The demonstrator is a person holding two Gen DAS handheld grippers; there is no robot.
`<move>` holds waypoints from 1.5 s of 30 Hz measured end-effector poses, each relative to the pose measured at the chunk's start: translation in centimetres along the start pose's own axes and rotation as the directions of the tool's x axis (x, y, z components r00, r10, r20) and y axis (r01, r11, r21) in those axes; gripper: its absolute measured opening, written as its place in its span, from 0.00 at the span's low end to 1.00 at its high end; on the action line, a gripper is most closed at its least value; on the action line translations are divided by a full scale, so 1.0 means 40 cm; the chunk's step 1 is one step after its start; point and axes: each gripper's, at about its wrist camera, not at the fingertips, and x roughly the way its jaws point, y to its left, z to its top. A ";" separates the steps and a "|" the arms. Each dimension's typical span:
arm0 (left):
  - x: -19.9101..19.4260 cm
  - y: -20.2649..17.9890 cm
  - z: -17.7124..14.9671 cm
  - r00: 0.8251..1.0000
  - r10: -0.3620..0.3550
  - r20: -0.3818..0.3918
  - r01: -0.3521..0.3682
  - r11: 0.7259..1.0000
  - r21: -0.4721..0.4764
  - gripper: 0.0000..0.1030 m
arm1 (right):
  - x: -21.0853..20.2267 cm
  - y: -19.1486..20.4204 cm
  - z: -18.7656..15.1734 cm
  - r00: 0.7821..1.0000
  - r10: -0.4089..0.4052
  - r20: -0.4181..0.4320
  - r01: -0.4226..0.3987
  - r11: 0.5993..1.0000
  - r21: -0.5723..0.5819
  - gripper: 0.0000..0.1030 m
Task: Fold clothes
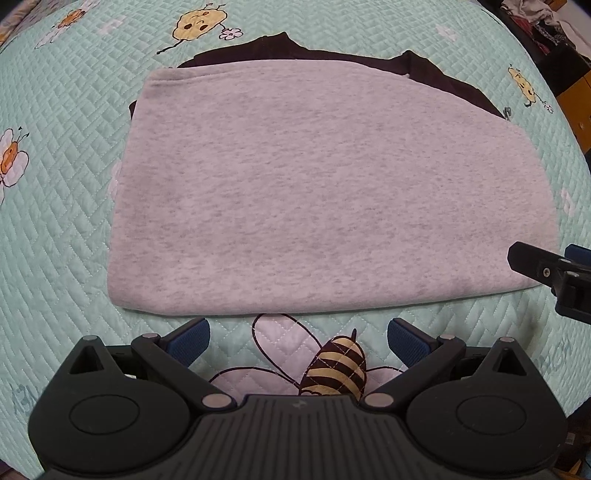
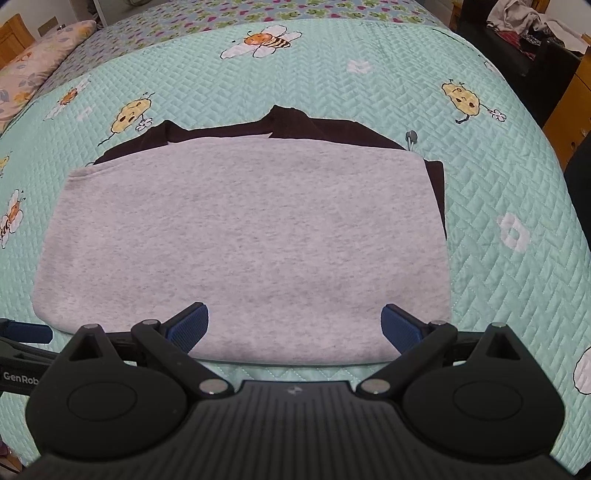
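A light grey garment (image 1: pixel 325 192) lies folded flat on a mint quilted bedspread (image 1: pixel 66 206), its dark brown part (image 1: pixel 436 77) sticking out along the far edge. The same grey garment (image 2: pixel 243 251) and dark part (image 2: pixel 295 125) fill the middle of the right wrist view. My left gripper (image 1: pixel 298 338) is open just short of the garment's near fold, nothing between its blue pads. My right gripper (image 2: pixel 294 325) is open over the near edge, holding nothing. The right gripper's finger (image 1: pixel 535 264) shows at the left view's right edge.
The bedspread (image 2: pixel 498 184) carries bee and flower prints, with one large bee (image 1: pixel 332 365) right under my left gripper. A floral pillow (image 2: pixel 33 70) lies at the far left. Piled clothes (image 2: pixel 532 26) and wooden furniture (image 2: pixel 569 114) stand beyond the bed's right side.
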 end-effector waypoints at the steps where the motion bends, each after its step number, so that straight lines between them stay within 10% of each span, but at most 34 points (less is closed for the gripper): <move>1: 0.001 -0.001 0.000 1.000 0.000 0.000 0.000 1.000 -0.001 0.99 | 0.002 0.000 0.001 1.000 0.002 0.000 -0.002 1.000 -0.001 0.97; 45: 0.020 0.024 0.038 0.999 0.045 -0.002 -0.045 0.999 -0.018 0.99 | 0.028 0.016 0.020 1.000 -0.017 -0.011 0.017 0.999 -0.028 0.97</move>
